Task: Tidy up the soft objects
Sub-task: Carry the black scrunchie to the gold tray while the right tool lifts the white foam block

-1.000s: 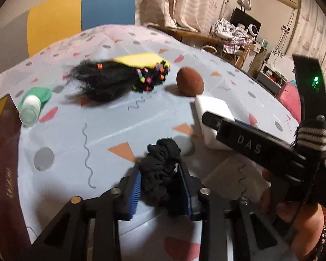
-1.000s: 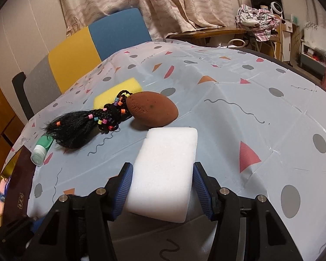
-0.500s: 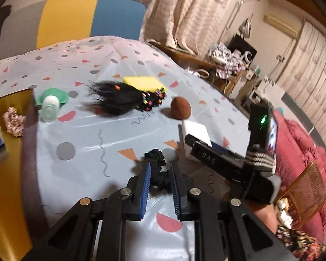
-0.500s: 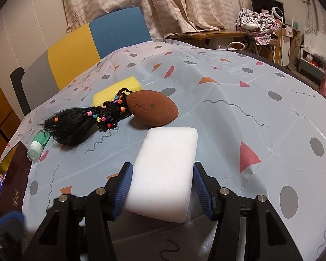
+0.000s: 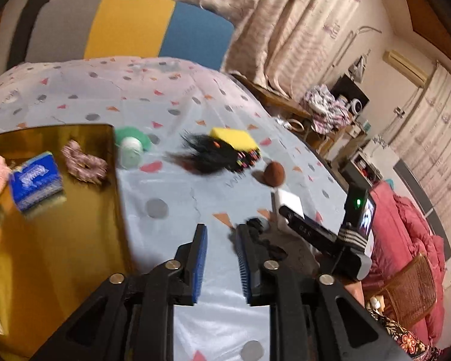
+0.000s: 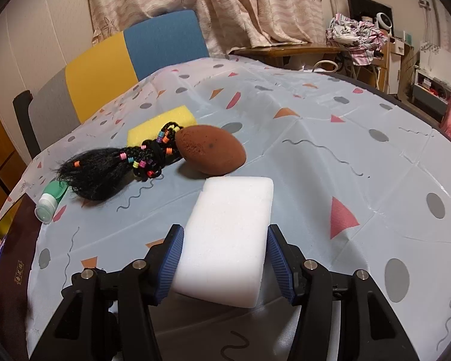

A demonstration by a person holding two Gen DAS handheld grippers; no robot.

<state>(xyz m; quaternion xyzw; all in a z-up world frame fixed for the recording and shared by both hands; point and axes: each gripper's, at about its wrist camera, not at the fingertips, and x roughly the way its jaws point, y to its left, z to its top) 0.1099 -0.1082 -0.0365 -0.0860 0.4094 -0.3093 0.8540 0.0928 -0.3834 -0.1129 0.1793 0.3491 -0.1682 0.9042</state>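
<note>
Black scrunchie (image 5: 263, 234) on the tablecloth (image 5: 171, 186), just right of the left gripper (image 5: 221, 258); jaws opening, nothing between them. White sponge (image 6: 228, 240) on the cloth, squeezed in the right gripper (image 6: 225, 263). Gold tray (image 5: 45, 240) at left holds a pink scrunchie (image 5: 84, 165).

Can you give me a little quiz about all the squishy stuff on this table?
1. True or false: the right tool has the white sponge between its fingers.
2. What lies in the gold tray? A: pink scrunchie. B: brown sponge. C: green bottle.
3. What colour is the flat sponge behind the beaded black hairpiece?
Key: 1 true; 2 A; 3 yellow.
</note>
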